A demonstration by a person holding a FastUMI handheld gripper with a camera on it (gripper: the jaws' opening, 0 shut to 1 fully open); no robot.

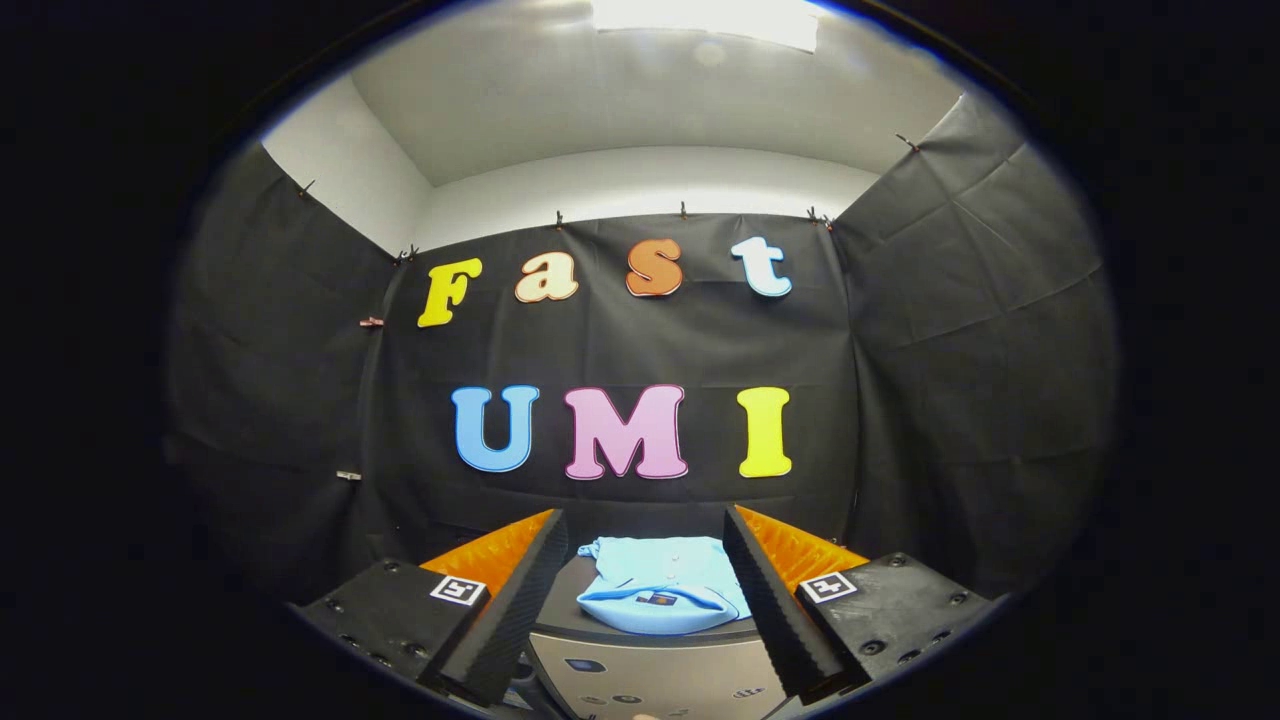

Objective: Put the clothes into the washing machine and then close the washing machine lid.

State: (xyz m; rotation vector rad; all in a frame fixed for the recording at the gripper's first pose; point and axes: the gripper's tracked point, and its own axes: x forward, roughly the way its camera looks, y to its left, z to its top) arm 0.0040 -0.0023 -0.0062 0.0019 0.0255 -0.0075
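Two black ribbed fingers (520, 600) with orange backs sit at the bottom of the frame, and the tool (645, 610) is spread wide open, nothing pinched between them, nothing touching either pad as far as I can see.

Right in the gap between the fingers, low and center in the frame, there's a light blue piece of clothing (660, 585). Looks like a folded shirt or something similar, with a small dark tag or logo on the front fold, too small to make out. It's lying on top of the washing machine (650, 670), which has a dark rounded top surface and a grey front panel with a few small buttons or icons down at the very bottom center. So the clothes are sitting on the lid area, not inside. Can't tell from this angle whether the lid is open or shut, it just looks like a flat dark top under the fabric.

The shirt is ahead of the fingertips and a bit below them, roughly centered, slightly closer to the right finger. Nothing lies between the tool and the fabric, so it's a clean line to it.

Further back, filling the middle of the frame, is the black cloth booth wall (300, 400), pinned up with little clips along the top edge. White ceiling with a bright light panel (705, 20) at top center.
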